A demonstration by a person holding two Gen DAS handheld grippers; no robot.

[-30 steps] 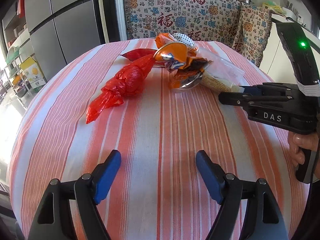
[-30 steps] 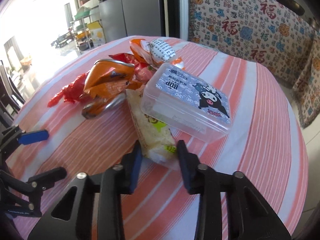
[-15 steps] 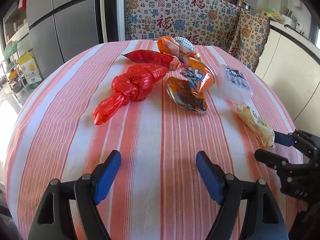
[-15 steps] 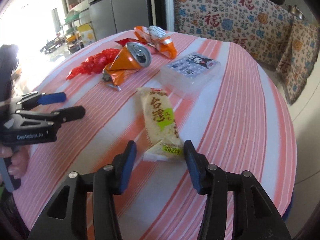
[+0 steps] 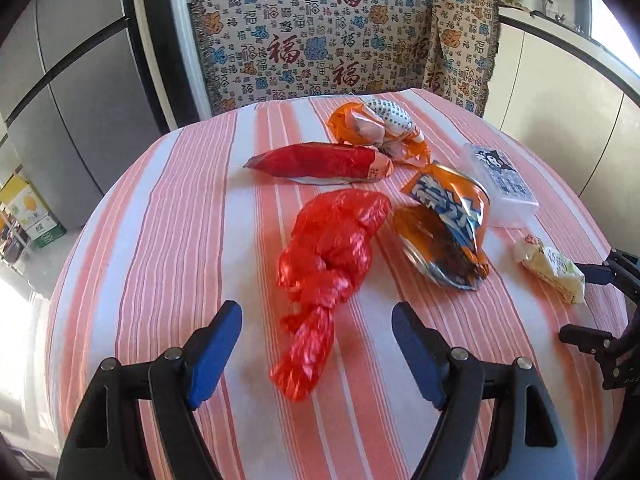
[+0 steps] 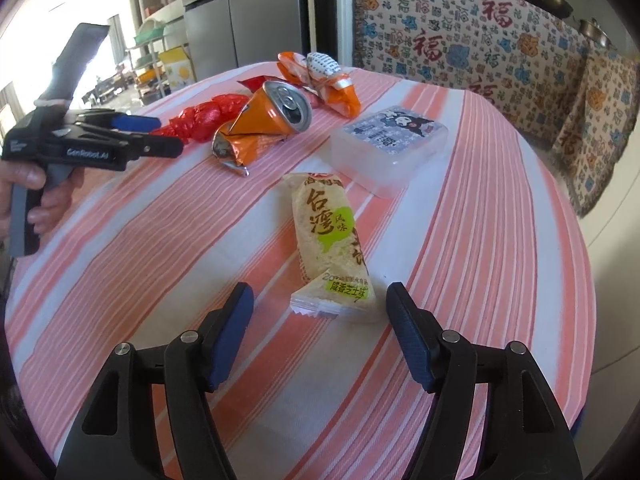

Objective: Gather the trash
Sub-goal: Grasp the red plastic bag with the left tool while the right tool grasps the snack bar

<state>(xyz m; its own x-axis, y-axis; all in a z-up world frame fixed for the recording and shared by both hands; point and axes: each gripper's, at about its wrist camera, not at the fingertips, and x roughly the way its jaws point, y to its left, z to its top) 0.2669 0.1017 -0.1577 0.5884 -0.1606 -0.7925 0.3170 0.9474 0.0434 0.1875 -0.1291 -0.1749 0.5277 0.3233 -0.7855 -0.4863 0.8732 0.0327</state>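
My right gripper (image 6: 320, 336) hovers with its jaws opening; the near end of a pale rice-cracker packet (image 6: 330, 240) lies flat on the table between them, untouched by the pads. My left gripper (image 5: 316, 352) is open over the tail of a knotted red plastic bag (image 5: 328, 264). Beside the bag lie a crushed orange can (image 5: 448, 232), a red snack wrapper (image 5: 316, 160) and a crumpled orange-and-white wrapper (image 5: 372, 124). The can (image 6: 264, 124) and bag (image 6: 204, 116) also show in the right wrist view, with the left gripper (image 6: 148, 134) near them.
A clear plastic box (image 6: 390, 144) with a cartoon sticker sits behind the packet. The round table (image 6: 500, 240) carries a pink striped cloth and drops off close at the right. A patterned covered chair (image 5: 328, 40) and a grey fridge (image 5: 60, 80) stand behind; a hand (image 6: 28, 196) holds the left gripper.
The right gripper pulled the cracker packet out of the pile toward the table's near side, then opened and let it go. The left gripper moved up over the red bag's tail.
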